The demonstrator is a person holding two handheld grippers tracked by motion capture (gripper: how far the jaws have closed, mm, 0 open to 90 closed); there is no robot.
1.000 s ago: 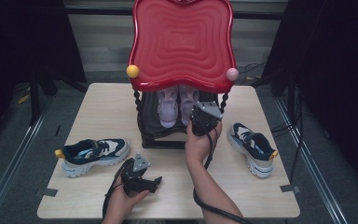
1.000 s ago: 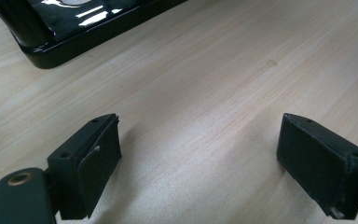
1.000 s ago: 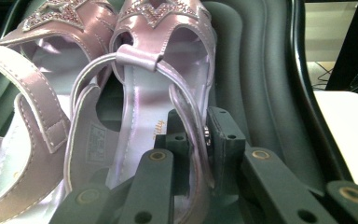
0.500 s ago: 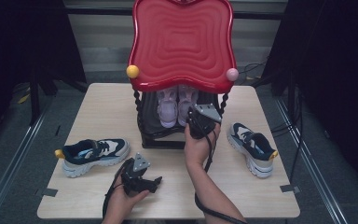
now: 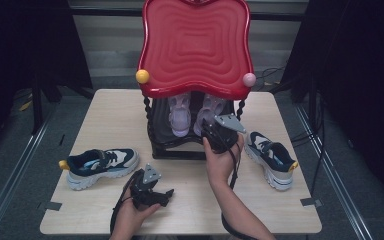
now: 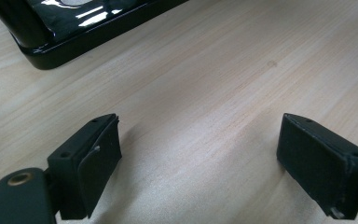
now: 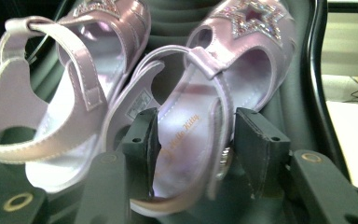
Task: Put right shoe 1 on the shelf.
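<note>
Opening up now, the right gripper point(image 5: 215, 131) has just been spreading its jaws around the heel of the right-hand pink sandal point(image 7: 205, 116); a second ago it sat in almost the same spot at the front of the black shoe rack point(image 5: 175, 150), and the hand has barely shifted since. From the right gripper view the heel end sits between the two pads: the left pad is close against the sole's side, the right pad near the strap edge, and I cannot tell whether either one presses. That sandal leans on the rack's lower shelf, under the red wavy top point(image 5: 196, 47), just beside its twin, the left-hand pink sandal point(image 7: 60, 93).

Down at the near edge of the wooden table point(image 5: 110, 115) the left gripper point(image 5: 150, 192) rests in the hand exactly where it was, jaws wide, bare wood between them and the rack's base ahead. One navy sneaker point(image 5: 100, 165) lies left of the rack, the other sneaker point(image 5: 272, 160) right.
</note>
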